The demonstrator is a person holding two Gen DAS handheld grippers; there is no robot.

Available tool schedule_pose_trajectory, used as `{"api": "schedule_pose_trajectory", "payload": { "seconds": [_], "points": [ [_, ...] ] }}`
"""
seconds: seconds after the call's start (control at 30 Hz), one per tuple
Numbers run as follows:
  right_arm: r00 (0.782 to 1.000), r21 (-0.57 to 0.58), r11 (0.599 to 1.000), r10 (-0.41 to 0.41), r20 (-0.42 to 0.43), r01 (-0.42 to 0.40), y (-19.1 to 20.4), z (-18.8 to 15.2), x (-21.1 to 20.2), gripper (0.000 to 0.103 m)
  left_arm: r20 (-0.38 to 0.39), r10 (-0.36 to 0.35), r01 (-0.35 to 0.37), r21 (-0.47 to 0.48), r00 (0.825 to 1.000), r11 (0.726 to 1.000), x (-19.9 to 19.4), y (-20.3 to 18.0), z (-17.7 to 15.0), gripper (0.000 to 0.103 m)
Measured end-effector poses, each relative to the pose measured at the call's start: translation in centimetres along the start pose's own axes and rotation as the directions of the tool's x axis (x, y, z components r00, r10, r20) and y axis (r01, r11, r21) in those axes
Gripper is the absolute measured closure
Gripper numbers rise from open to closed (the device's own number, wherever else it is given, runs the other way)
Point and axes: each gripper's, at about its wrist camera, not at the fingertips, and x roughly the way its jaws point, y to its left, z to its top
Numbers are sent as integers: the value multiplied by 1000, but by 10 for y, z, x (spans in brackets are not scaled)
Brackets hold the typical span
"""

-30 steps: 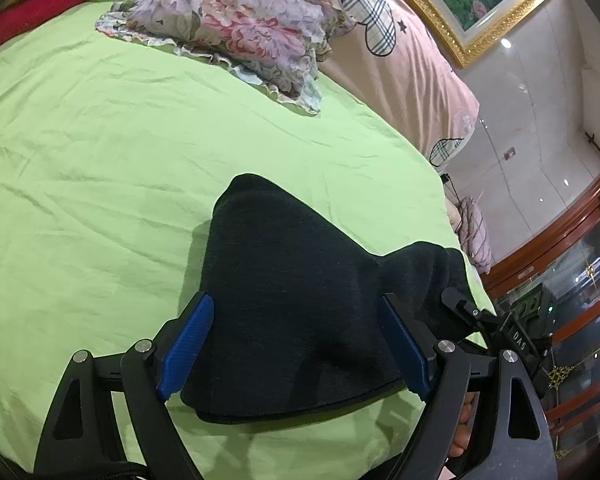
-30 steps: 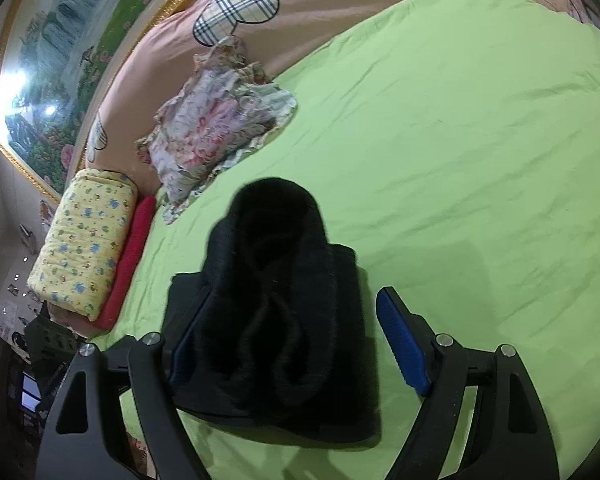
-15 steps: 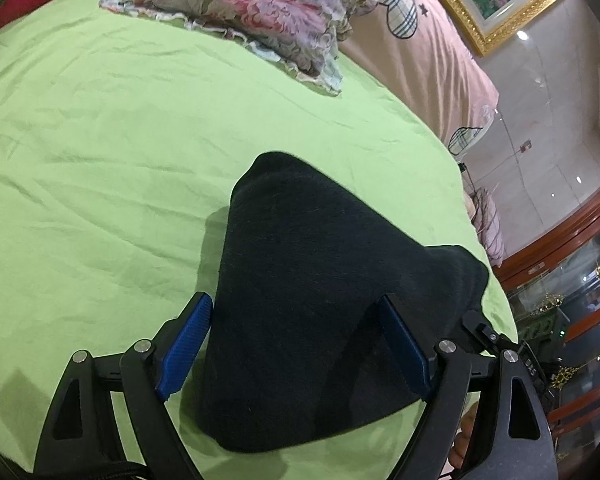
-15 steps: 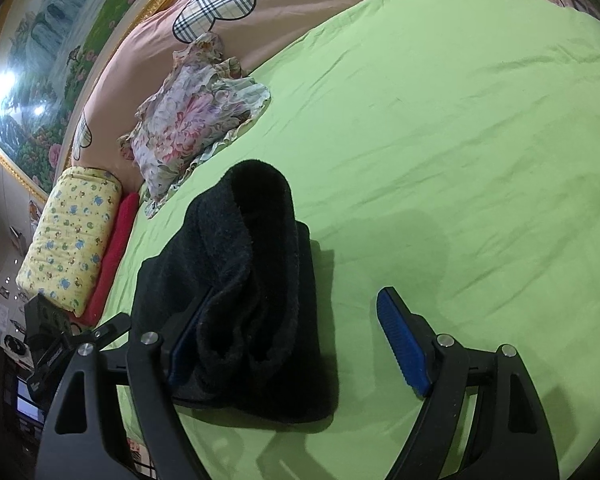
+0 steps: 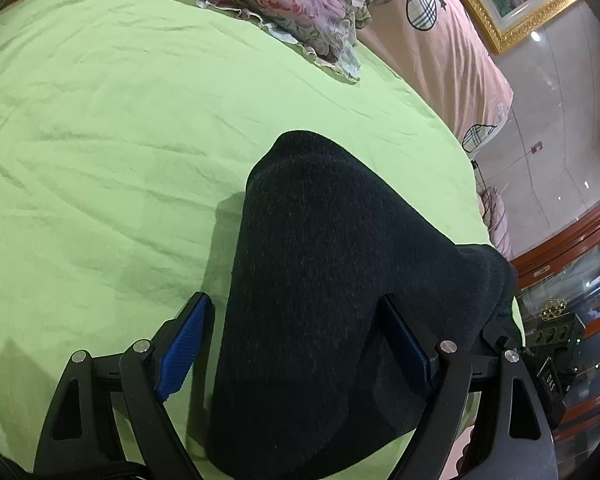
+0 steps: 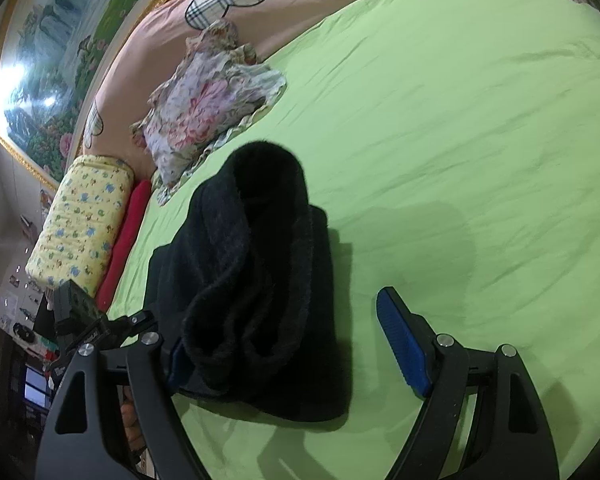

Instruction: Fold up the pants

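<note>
Since a second ago, left gripper (image 5: 296,352) is dropping closer over pants (image 5: 340,300); both grippers are hanging open, gripping nothing. Pants are lying bundled near pillow (image 6: 208,108) — folding mostly done, tidying left.

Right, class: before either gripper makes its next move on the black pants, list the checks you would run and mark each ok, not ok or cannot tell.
1. Left gripper fingers spread wide, not clamped: ok.
2. Right gripper fingers spread wide: ok; its right finger hangs over bare sheet.
3. Black pants resting in one bundle on the green sheet: ok.
4. Bundle flat and neatly layered: not ok; it humps up with rolled edges.
5. Floral pillow clear of the pants: ok.
6. Right gripper's left finger free of the cloth: cannot tell; the pants hide it.
</note>
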Motion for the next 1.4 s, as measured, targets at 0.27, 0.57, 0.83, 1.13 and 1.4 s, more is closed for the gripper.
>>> {"api": "schedule_pose_trajectory", "payload": {
  "seconds": [0.27, 0.57, 0.83, 1.13, 1.4],
  "points": [
    [1000, -18, 1000, 24, -10, -24, 3, -3, 6, 22, 5, 23, -23, 21, 1000, 1000, 5, -4, 2, 16],
    [997, -16, 997, 78, -14, -78, 3, -5, 11, 34, 22, 86, -88, 113, 996, 990, 6, -26, -4, 28],
    [996, -12, 996, 85, -11, -85, 4, -7, 11, 41, 47, 112, -119, 180, 993, 976, -1, -39, -12, 47],
    [996, -31, 996, 90, 12, -89, 17, -8, 4, 51, 63, 102, -113, 200, 993, 973, -17, -43, -14, 61],
    [993, -66, 991, 117, 30, -115, 33, -7, -4, 53, 98, 85, -105, 221, 992, 970, -37, -48, -17, 69]
  ]
}}
